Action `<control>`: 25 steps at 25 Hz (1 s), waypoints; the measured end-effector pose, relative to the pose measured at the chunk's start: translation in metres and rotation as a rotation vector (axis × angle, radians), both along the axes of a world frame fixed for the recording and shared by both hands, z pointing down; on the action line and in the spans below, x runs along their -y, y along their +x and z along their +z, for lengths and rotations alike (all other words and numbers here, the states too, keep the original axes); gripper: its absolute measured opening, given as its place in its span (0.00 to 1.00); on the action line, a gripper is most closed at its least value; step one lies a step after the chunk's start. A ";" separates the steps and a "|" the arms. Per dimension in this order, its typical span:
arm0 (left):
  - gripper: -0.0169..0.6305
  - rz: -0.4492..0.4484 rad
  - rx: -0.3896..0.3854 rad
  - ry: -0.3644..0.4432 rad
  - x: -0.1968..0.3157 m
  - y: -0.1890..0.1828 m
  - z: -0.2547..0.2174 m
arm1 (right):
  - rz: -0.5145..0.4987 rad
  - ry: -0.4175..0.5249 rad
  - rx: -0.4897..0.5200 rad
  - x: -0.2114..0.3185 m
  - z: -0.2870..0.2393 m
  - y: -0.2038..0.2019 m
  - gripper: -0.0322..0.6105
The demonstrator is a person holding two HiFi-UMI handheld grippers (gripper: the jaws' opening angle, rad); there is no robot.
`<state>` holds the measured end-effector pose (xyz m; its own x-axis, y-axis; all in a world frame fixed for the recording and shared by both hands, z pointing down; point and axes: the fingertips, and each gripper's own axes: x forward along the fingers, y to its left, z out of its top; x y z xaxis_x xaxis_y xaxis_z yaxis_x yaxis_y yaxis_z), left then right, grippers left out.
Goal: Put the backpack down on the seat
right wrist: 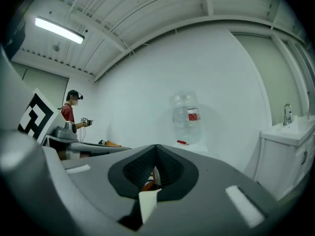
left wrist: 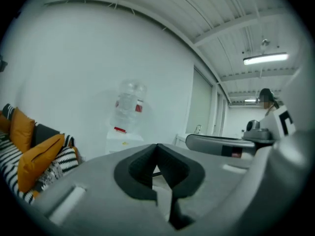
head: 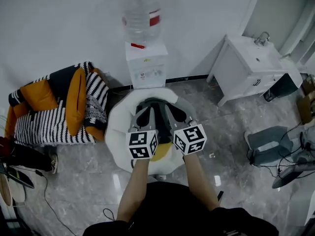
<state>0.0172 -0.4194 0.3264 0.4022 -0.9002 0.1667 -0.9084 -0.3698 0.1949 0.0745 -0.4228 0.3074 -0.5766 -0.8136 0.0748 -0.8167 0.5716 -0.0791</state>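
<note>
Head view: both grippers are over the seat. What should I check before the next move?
1. Left gripper shut, nothing between its jaws: ok.
2. Right gripper shut: ok. Whether it holds the orange sliver at its jaws: cannot tell.
3. Seat directly below both grippers: ok.
4. Backpack resting on the seat: cannot tell; only a yellow patch shows under the grippers.
</note>
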 end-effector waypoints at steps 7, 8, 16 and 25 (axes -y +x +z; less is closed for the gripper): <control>0.03 -0.002 0.056 0.100 -0.005 -0.002 -0.046 | -0.013 0.050 -0.018 -0.004 -0.029 0.002 0.06; 0.03 0.003 0.063 0.102 -0.006 -0.001 -0.047 | -0.008 0.047 -0.021 -0.004 -0.028 0.003 0.06; 0.03 0.027 0.069 0.101 -0.009 0.000 -0.049 | -0.021 0.074 -0.033 -0.006 -0.036 -0.005 0.06; 0.03 0.059 0.069 0.106 -0.015 0.012 -0.047 | -0.008 0.078 -0.031 -0.013 -0.037 0.002 0.06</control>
